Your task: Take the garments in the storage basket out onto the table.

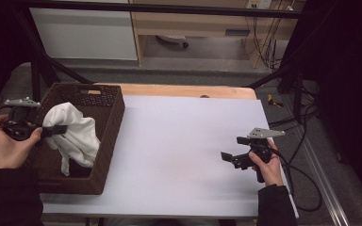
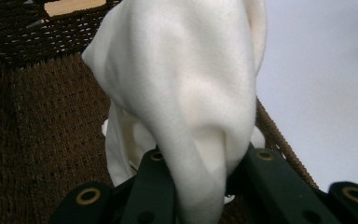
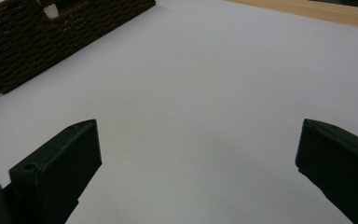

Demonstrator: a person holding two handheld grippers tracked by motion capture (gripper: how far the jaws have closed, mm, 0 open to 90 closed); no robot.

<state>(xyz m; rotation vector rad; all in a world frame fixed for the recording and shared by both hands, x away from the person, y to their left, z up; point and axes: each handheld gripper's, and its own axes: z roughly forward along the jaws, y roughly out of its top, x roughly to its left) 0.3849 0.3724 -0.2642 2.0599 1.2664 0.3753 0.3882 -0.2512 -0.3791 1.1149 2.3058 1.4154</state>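
A white cloth (image 1: 73, 134) is pinched by the left gripper (image 1: 59, 129) over the dark woven basket (image 1: 108, 141); in the left gripper view the 2 black jaws are closed tight on a fold of the cloth (image 2: 186, 107), so it is held up in a bunch. The top part is lifted near the rim while the rest hangs down inside the basket; it is probably held this high so that it can clear the wall, but whether it is being taken out or put in cannot be told.

The right gripper (image 1: 232, 151) is held low over the bare part of the table, well apart from the basket; its jaws are spread wide with nothing between them, as is seen in the right gripper view (image 3: 198, 158). It is likely kept there so that it is ready to help with the cloth.

The table (image 1: 184, 155) is covered by a smooth pale sheet; nothing else is set on it but the basket, which is placed at the left edge. A strip of bare wood (image 1: 184, 90) is seen at the far side. Behind the table a grey floor, a light wooden cabinet (image 1: 193, 23) and some loose cables (image 1: 264, 47) are seen; black frame bars (image 1: 42, 61) are set up around the table, and the edges of the room are dark.
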